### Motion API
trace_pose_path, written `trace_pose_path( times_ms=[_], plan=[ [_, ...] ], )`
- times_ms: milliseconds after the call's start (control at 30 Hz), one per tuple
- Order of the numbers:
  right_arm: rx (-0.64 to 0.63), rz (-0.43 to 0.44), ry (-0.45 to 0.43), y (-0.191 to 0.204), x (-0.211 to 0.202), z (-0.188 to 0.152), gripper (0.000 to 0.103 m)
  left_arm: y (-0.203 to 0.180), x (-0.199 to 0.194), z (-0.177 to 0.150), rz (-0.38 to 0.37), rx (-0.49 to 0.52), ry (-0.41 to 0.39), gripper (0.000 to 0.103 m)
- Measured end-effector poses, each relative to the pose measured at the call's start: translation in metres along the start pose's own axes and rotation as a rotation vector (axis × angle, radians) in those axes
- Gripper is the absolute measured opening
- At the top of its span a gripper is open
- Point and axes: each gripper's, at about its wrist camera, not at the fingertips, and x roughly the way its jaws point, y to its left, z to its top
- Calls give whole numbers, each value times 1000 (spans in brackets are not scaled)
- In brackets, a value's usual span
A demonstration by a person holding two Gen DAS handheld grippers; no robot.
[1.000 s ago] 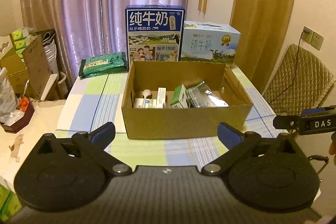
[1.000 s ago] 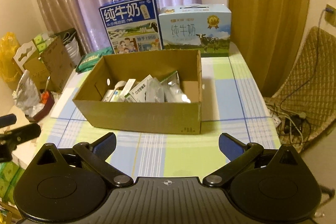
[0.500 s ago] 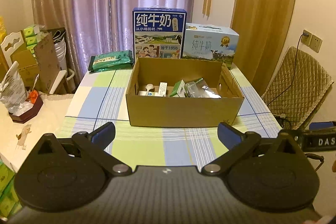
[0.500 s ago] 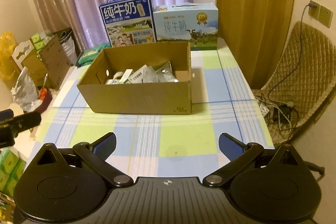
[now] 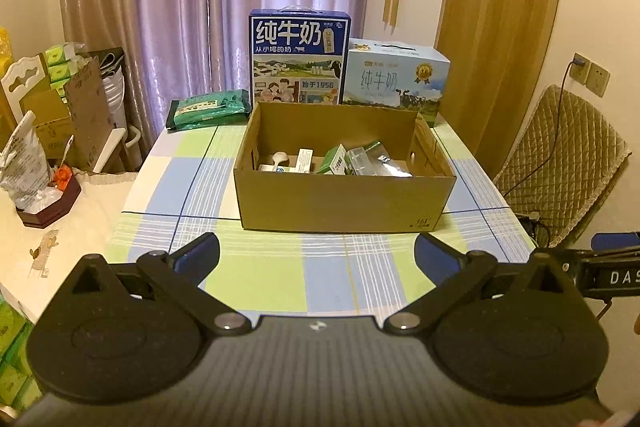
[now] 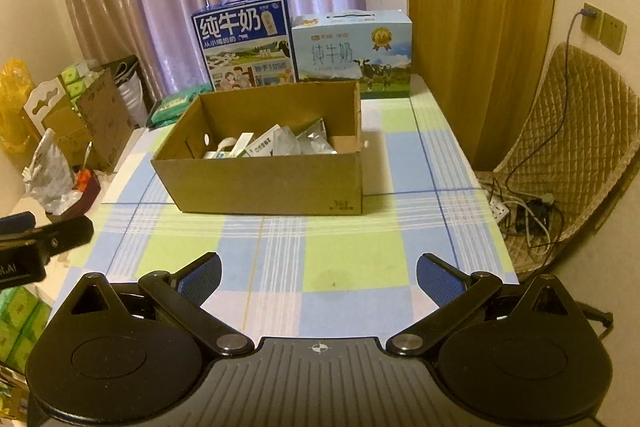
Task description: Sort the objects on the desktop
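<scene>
**Looking at what could go wrong near the box**

Holding both tools back from the table, I see my left gripper (image 5: pixel 316 259) wide open with nothing in it, and my right gripper (image 6: pixel 318 277) wide open and empty too. The cardboard box (image 5: pixel 340 203) sits in the middle of the checked tablecloth (image 5: pixel 256 267). The small things (image 5: pixel 340 161) are piled inside it: little packs, a clear bag, a white piece I cannot name.

I think the sorting looks done, or close to it. The cloth in front of the box is bare.

What could go wrong? If I reach in again, a finger could catch the front wall and push the light box back into the two milk cartons (image 5: pixel 299 57) just behind it. The clear bag looks slippery and could slide out of a pinch. My two tools are near each other, so they could bump.
</scene>
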Motion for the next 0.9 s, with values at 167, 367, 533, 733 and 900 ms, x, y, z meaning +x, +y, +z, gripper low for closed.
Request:
trace_pose_path(
  times_ms=[167, 367, 533, 733, 900],
  plan=[
    [-7, 1, -10, 3, -3, 1, 101, 0, 0, -2, 3, -1, 1, 102],
    [0, 0, -10, 1, -3, 1, 101, 2, 3, -4, 5, -7, 5, 102],
    [1, -2, -2, 0, -1, 1, 101, 1, 4, -4, 10, -1, -1, 102],
    [-3, -3, 9, -1, 4, -1, 101, 0, 8, -4, 7, 2, 4, 102],
    [5, -2, 21, -3, 8, -4, 101, 4, 8, -6, -1, -14, -14, 102]
  ],
)
